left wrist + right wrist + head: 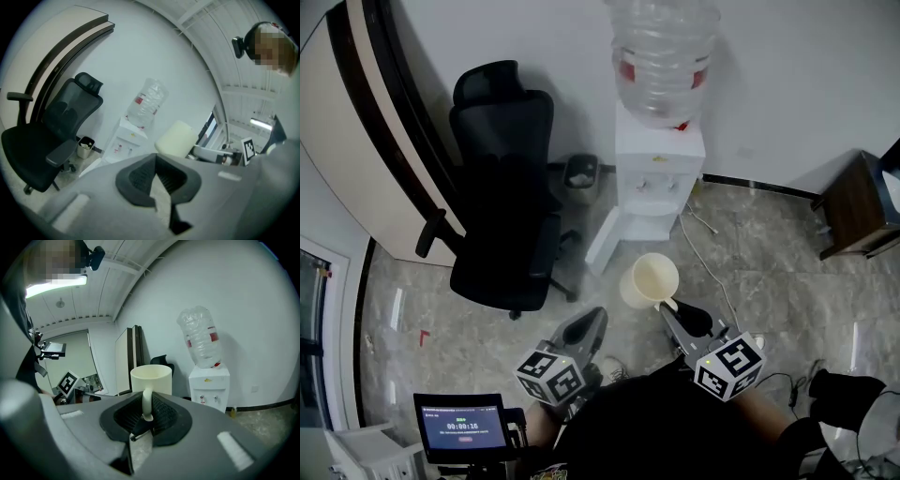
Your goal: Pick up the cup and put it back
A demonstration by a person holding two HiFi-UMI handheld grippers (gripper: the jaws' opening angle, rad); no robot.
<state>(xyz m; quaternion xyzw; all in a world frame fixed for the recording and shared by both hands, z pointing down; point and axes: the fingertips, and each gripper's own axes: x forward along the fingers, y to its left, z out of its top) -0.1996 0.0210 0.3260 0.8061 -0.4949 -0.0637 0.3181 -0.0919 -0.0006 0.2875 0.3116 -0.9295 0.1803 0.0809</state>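
Above grey marbled floor tiles (769, 277), the cream ceramic cup (650, 279) hangs upright in the air, its handle clamped between the jaws of the right gripper (672, 309). Just beside it, the left gripper (592, 321) has its jaws pressed together, empty. Beyond the cup stands a white water dispenser (659, 169) topped by a clear bottle (664, 56). A black office chair (502, 187) sits left of it.

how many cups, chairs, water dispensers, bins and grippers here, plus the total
cup: 1
chair: 1
water dispenser: 1
bin: 1
gripper: 2, left gripper and right gripper
total: 6
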